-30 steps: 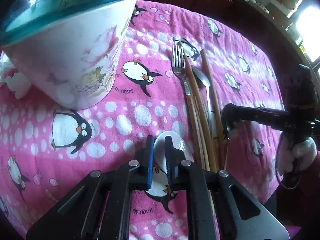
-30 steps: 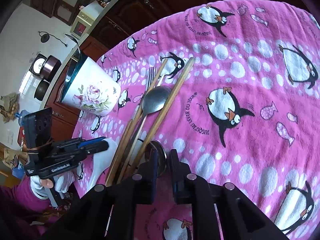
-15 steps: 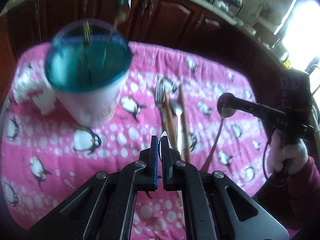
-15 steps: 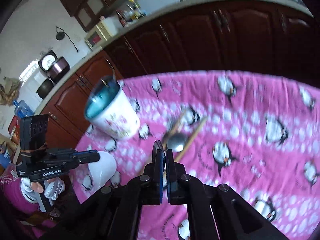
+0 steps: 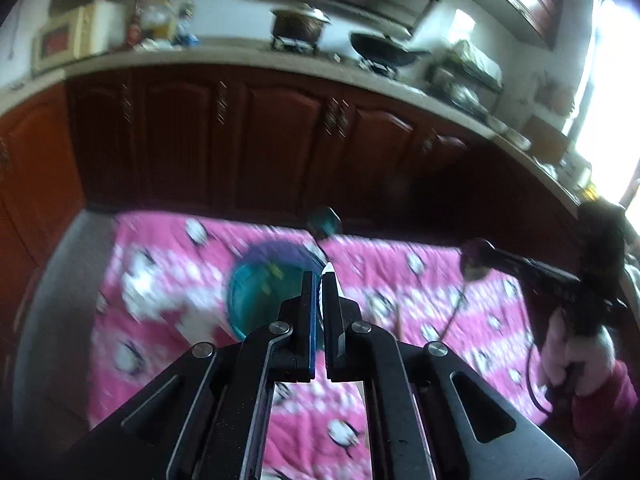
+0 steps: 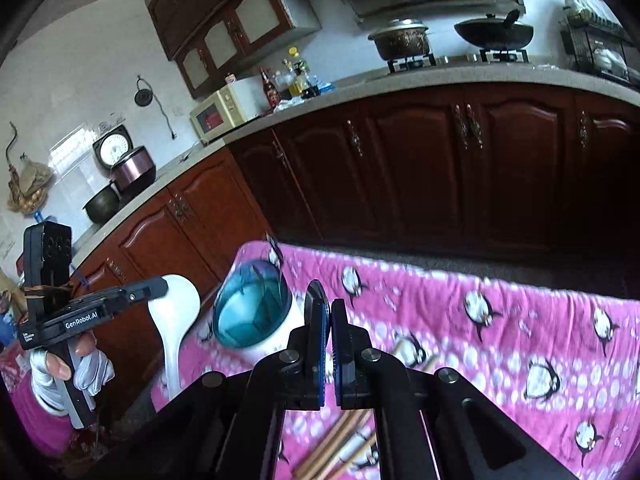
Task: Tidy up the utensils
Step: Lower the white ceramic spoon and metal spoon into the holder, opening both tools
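Observation:
My left gripper (image 5: 319, 280) is shut on a white ladle-shaped spoon (image 6: 176, 316), which hangs from its fingers above the table's left edge. My right gripper (image 6: 330, 308) is shut on a metal spoon (image 5: 474, 266), its thin handle dangling down over the pink penguin towel (image 6: 500, 344). Between the two grippers and below them stands a white flowered cup (image 6: 252, 316) with a teal inside and some cutlery in it. Wooden chopsticks (image 6: 340, 452) lie on the towel under my right gripper. Both grippers are held well above the table.
Dark wooden kitchen cabinets (image 6: 440, 168) run behind the table. The counter above carries a pot (image 6: 400, 40), a wok (image 6: 494, 34) and a microwave (image 6: 218, 114). A person's white-gloved hand (image 6: 80, 372) holds the left gripper.
Both grippers closed on their spoons and rose from the towel. The views tilted up, so the cup and the remaining utensils now sit lower and smaller.

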`<state>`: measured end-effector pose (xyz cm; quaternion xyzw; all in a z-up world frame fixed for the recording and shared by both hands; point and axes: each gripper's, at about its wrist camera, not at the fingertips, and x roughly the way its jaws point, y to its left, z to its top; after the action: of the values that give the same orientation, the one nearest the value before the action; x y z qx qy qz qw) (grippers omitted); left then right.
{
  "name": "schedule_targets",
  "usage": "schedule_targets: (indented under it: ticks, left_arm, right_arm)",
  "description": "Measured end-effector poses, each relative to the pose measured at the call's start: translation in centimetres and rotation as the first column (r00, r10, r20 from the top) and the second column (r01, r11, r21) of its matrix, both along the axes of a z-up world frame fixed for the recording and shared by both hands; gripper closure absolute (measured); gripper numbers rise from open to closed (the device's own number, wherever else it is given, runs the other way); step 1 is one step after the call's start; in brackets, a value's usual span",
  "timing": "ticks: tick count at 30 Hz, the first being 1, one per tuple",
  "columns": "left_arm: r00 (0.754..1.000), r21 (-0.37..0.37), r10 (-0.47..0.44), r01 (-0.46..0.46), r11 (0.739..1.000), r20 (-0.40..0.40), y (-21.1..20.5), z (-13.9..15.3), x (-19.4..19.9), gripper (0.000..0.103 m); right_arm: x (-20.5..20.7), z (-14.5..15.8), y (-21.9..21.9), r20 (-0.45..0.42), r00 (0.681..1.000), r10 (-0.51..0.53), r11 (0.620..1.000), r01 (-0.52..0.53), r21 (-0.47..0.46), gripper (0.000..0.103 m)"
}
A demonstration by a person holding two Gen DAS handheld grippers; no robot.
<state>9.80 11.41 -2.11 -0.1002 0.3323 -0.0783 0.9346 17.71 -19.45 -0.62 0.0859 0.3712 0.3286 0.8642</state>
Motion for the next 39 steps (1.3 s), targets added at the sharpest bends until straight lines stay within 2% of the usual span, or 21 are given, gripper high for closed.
schedule_targets:
  ticks: [6,15,24,32,39]
  left_arm:
    - [0.994,0.047,0.091,-0.093,0.995,0.053,2.5,0.6,2.2,0.102]
    - [0.986,0.097,0.138,-0.147,0.984,0.091,3.7,-0.2,4.2,0.102]
    - [0.982,0.124,0.153,-0.166,0.978,0.107,3.7,-0.8,5.6,0.102]
    - [0.972,0.175,0.188,-0.212,0.962,0.144,3.8,-1.9,7.2,0.102]
    - [0.956,0.221,0.216,-0.259,0.94,0.2,2.9,-3.5,7.5,0.101]
  right_arm:
    - [1.3,1.7,2.8,0.049,0.998,-0.035,0.999,0.036,-0.017,0.101]
    - [2.9,2.5,5.7,0.101,0.992,-0.077,0.995,0.083,-0.054,0.101]
    - [4.3,1.6,7.7,0.128,0.986,-0.109,0.989,0.121,-0.087,0.101]
    - [5.3,0.1,9.0,0.142,0.978,-0.15,0.98,0.166,-0.107,0.101]
    - [4.1,-0.5,10.7,0.223,0.963,-0.151,0.969,0.189,-0.161,0.101]
